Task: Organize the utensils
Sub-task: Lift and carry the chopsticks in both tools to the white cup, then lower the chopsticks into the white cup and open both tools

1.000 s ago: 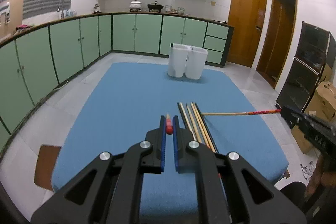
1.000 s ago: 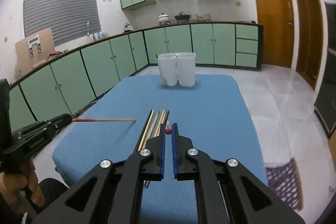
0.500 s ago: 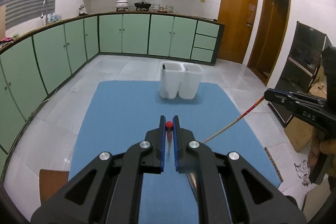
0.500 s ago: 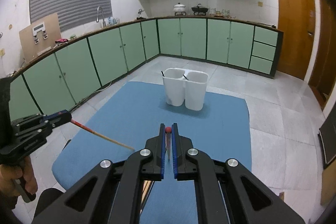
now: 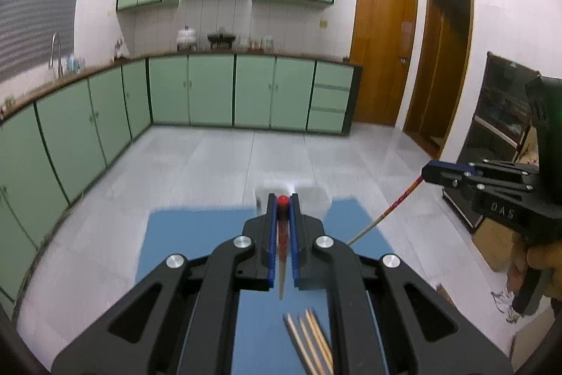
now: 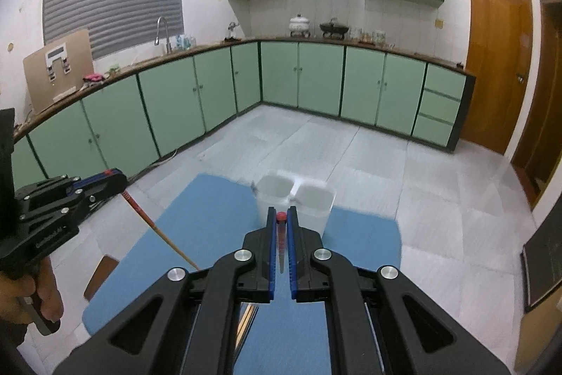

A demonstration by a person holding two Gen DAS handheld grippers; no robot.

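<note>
My left gripper (image 5: 282, 203) is shut on a red-ended chopstick (image 5: 281, 245) that hangs down between its fingers, held high above the blue table (image 5: 196, 234). My right gripper (image 6: 280, 217) is shut on another red-ended chopstick (image 6: 281, 248); that chopstick also shows in the left wrist view (image 5: 393, 208). The white two-compartment holder (image 6: 295, 199) stands at the table's far edge, just beyond both grippers. Several loose chopsticks (image 5: 309, 336) lie on the table below.
Green kitchen cabinets (image 6: 175, 115) run along the left and back walls. Brown doors (image 5: 383, 51) are at the right. A dark cabinet (image 5: 505, 136) stands at the far right. A brown stool (image 6: 100, 276) sits left of the table.
Both grippers have lifted and tilted upward with their chopsticks. The chopsticks swung from lying level to hanging steeply. The holder now sits low in both views.
</note>
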